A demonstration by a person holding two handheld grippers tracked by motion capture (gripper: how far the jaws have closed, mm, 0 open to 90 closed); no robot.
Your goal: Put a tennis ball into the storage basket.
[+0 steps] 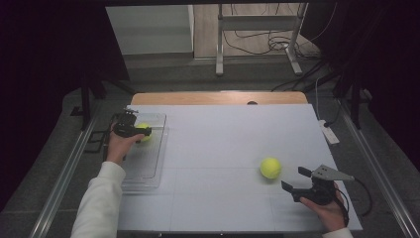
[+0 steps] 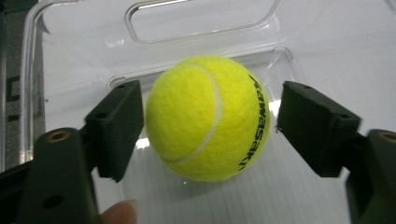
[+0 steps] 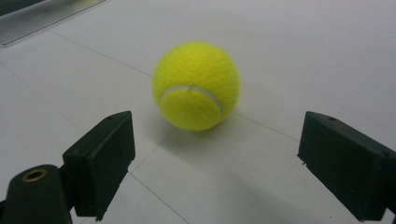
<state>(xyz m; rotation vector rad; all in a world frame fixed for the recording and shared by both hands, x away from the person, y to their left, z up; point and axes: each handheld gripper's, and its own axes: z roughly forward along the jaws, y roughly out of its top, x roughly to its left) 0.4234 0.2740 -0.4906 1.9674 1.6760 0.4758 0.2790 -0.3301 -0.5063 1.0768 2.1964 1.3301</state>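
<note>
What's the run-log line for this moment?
left tongs: open around ball in tray | clear tray | right tongs: open, short of ball on table

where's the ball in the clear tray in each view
High view: ball in the tray, far left, at the left gripper.
Left gripper view: ball centre, between open jaws.
Right gripper view: a different ball, on the table.
Shared landmark: the clear tray.

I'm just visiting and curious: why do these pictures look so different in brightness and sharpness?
High view: dim, black at the sides, the white table lit. Left gripper view: bright glare on the clear tray, sharp lettering on its tennis ball. Right gripper view: soft even light, a faint shadow under the other ball, near claw pads blurred.
</note>
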